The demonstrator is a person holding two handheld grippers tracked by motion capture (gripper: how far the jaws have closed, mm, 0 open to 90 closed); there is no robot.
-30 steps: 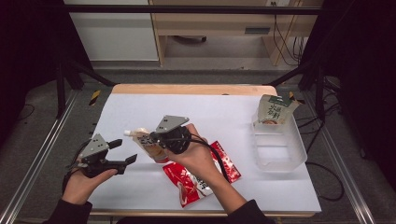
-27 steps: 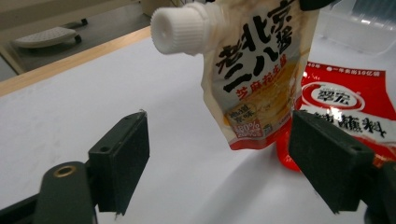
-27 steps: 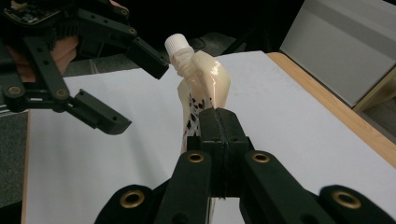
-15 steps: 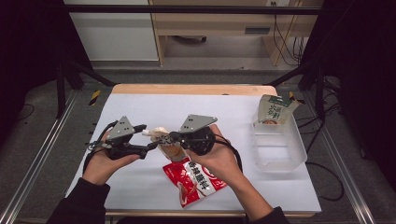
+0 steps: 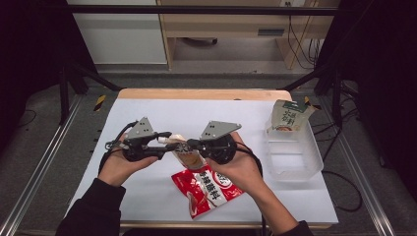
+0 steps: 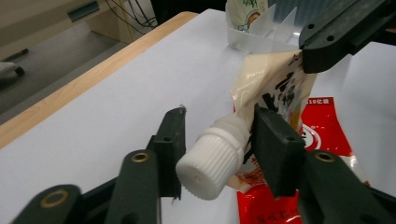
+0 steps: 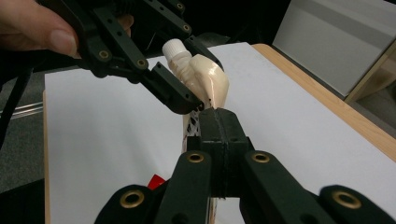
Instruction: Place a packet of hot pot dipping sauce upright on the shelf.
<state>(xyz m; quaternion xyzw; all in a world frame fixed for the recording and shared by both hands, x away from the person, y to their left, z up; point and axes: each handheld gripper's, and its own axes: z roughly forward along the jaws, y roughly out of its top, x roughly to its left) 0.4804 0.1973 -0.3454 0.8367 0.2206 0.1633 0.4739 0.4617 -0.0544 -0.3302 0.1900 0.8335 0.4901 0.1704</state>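
Note:
A cream spout pouch (image 5: pixel 189 156) with a white screw cap (image 6: pixel 208 165) hangs tilted over the table, above a red snack packet (image 5: pixel 209 189) that lies flat. My right gripper (image 7: pixel 219 123) is shut on the pouch's upper edge. My left gripper (image 6: pixel 217 135) faces it from the left, open, with one jaw on each side of the cap and spout. A small gap shows between the cap and the left-hand jaw. In the high view the left gripper (image 5: pixel 166 142) and right gripper (image 5: pixel 191 146) meet nose to nose at mid-table.
A clear plastic bin (image 5: pixel 295 162) stands at the table's right edge, with a green and white pouch (image 5: pixel 287 117) leaning in its far end. White table surface (image 5: pixel 196 113) lies bare behind the grippers, ending in a wooden far edge.
My left gripper came up from the table's lower left and rightward until its jaws sit around the cap. The right gripper drifted right, still holding the pouch.

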